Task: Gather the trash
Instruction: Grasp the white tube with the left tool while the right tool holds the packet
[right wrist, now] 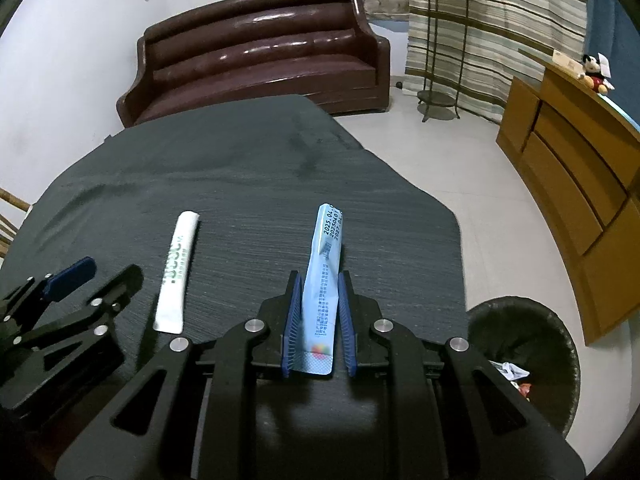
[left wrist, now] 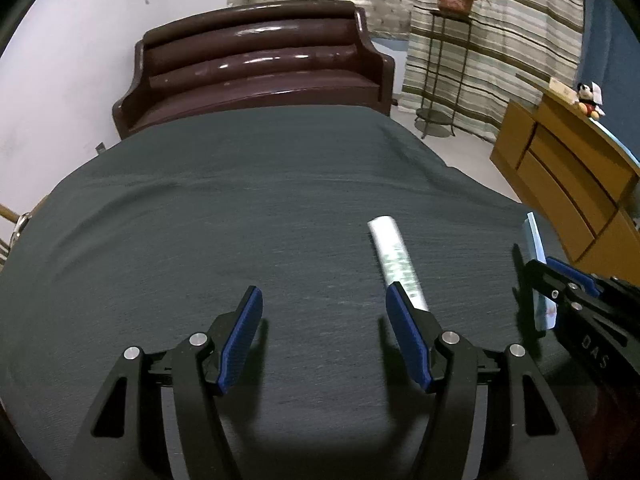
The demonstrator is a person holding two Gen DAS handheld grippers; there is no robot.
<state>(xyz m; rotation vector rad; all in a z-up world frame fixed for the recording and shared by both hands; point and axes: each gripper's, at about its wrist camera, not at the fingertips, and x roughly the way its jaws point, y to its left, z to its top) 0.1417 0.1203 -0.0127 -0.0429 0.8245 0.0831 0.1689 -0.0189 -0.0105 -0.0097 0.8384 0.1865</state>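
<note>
A light blue sachet (right wrist: 324, 276) with printed text stands on edge between the pads of my right gripper (right wrist: 319, 280), which is shut on it above the dark grey tablecloth (right wrist: 256, 184). The same blue sachet (left wrist: 538, 264) and right gripper (left wrist: 560, 284) show at the right edge of the left wrist view. A white stick sachet (left wrist: 396, 260) with green print lies flat on the cloth. My left gripper (left wrist: 322, 300) is open and holds nothing; its right finger (left wrist: 404, 320) sits just left of the white sachet's near end. That white sachet (right wrist: 178, 272) and the left gripper (right wrist: 96, 276) also appear in the right wrist view.
A black-lined trash bin (right wrist: 524, 360) with some litter inside stands on the floor off the table's right corner. A brown sofa (right wrist: 260, 52) is behind the table, a wooden cabinet (right wrist: 580, 184) at right, a metal plant stand (right wrist: 440, 40) by the striped curtain.
</note>
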